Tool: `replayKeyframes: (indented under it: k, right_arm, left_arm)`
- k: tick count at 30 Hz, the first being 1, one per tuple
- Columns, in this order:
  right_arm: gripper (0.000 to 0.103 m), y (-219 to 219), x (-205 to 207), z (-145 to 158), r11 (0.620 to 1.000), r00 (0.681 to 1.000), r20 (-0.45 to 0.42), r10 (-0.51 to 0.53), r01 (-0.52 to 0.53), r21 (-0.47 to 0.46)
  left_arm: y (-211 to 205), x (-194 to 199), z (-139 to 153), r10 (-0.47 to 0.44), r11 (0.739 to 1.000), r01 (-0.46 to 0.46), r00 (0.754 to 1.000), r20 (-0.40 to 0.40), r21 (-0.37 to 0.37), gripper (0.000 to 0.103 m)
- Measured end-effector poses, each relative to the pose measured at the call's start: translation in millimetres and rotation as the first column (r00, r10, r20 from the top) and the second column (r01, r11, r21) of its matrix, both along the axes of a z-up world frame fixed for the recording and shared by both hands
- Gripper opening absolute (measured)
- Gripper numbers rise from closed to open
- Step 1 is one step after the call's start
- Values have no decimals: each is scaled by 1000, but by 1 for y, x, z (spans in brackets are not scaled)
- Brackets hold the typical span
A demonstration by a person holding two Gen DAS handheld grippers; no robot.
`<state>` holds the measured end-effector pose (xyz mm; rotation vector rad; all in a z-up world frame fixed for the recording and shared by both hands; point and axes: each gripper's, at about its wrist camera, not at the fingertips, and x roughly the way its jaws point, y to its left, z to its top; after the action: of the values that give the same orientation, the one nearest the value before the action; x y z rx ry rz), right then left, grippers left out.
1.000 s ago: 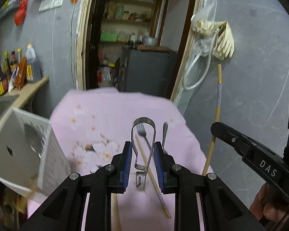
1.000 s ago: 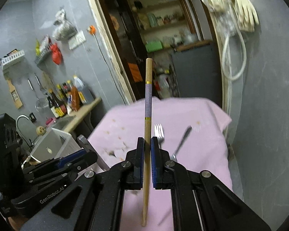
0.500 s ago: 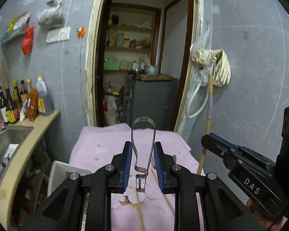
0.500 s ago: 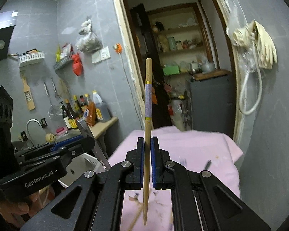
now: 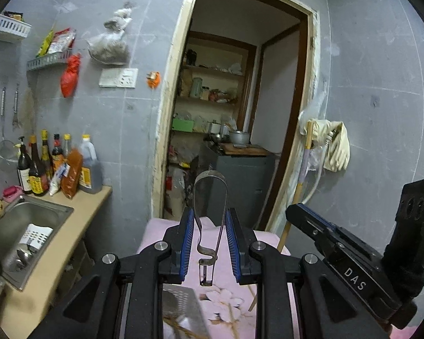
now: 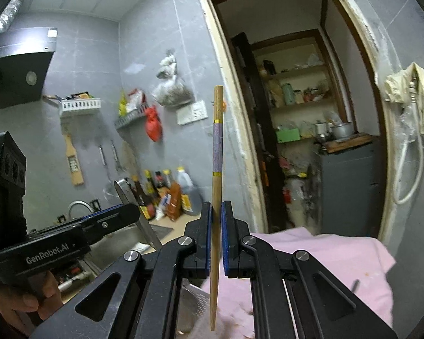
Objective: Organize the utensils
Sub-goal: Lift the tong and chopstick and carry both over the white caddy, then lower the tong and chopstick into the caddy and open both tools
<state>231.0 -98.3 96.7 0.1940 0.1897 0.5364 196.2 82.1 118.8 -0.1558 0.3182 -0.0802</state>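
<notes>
Both tools have risen clear of the pink cloth (image 5: 268, 240), which a second ago filled the lower half of each view and now shows only as a strip below the doorway (image 5: 240, 113). The left tool (image 5: 209, 247) holds its blue pads partly closed on a pair of metal tongs (image 5: 210, 197), pinching the two arms with the looped end pointing up toward the doorway. The right tool (image 6: 217, 240) is closed almost fully on a wooden chopstick (image 6: 217, 152), which stands upright between the pads, its purple-banded upper end in front of the doorway's left frame and its thin tip hanging below the pads over the cloth. A fork and spoon that lay on the cloth a second ago are no longer in sight from either camera; one dark utensil (image 6: 354, 284) is still visible on the cloth, right of the right tool. To the left of the doorway sit a desk with a steel sink (image 5: 28, 226) and a white perforated holder (image 5: 35, 236) inside it. With both items lifted together, the carry stage appears under way, probably toward that holder, though the destination cannot be confirmed.
</notes>
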Motion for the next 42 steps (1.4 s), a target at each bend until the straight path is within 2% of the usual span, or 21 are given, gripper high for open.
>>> replayKeyframes:
  k: [5,8,10,21,30,34,42]
  right_arm:
    - [6,30,4,-11,1000,999,17,28,-29,8]
    - [6,43,16,-26,999,999,1,35,-35,-11]
    - [6,51,25,-37,999,999,-15,38,-38,-15]
    - [6,72,50,-88,990,995,-83,50,-61,-125]
    - [6,69,58,-108,992,988,-143,61,-76,-102]
    - [6,66,62,-114,993,984,-162,72,-86,-82]
    - [6,70,61,-122,989,981,-174,89,-108,-102]
  left_arm:
    - [19,-6,-4,24,999,-25,1000,17,43,22]
    - [25,-9,-18,40,996,-43,998,40,72,22]
    - [28,-9,-32,34,997,-37,998,48,64,22]
    - [35,10,-80,27,999,-26,999,-34,37,22]
    - [34,21,-99,9,1000,-10,996,-88,-5,22]
    - [34,24,-104,7,1000,-7,994,-111,6,22]
    - [31,24,-115,2,999,4,989,-150,43,22]
